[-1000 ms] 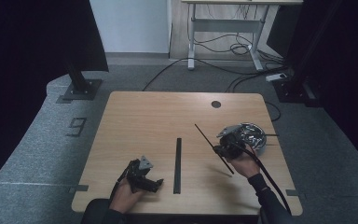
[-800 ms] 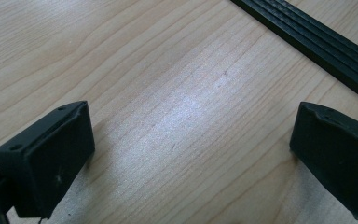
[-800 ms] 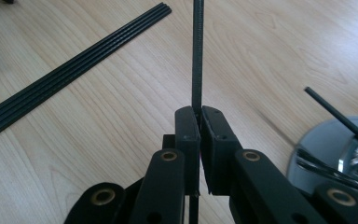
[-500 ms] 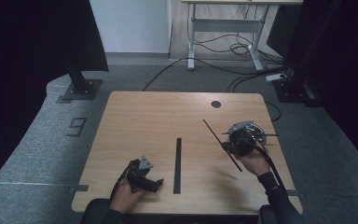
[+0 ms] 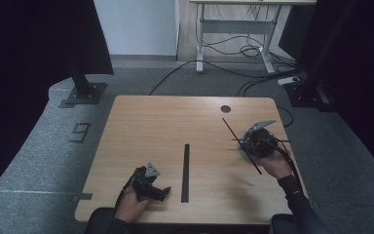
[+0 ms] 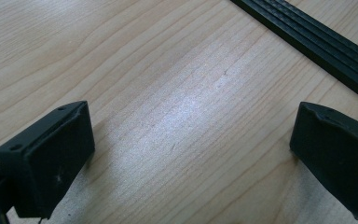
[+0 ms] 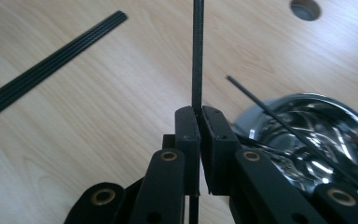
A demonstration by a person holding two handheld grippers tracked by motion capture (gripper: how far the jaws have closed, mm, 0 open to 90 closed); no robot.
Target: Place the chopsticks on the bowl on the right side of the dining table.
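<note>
My right gripper (image 5: pixel 256 142) hovers at the table's right side, above a shiny metal bowl (image 7: pixel 328 123). It is shut on a thin black rod (image 7: pixel 197 56) that runs straight up between the pads in the right gripper view (image 7: pixel 199 113). From above, the rod (image 5: pixel 231 130) slants across the gripper. More thin rods (image 7: pixel 261 100) stick out of the bowl. My left gripper (image 5: pixel 160 188) rests low near the front left, open (image 6: pixel 191 140), nothing but bare wood between its jaws.
A flat bundle of black rods (image 5: pixel 186 170) lies lengthwise in the middle of the wooden table (image 5: pixel 146 126), just right of the left gripper (image 6: pixel 317 42). A round cable hole (image 5: pixel 225 108) sits at the far right. Cables and stands cover the floor beyond.
My right gripper has carried the rod to the right and slightly upward, over the bowl. The left gripper has stayed put.
</note>
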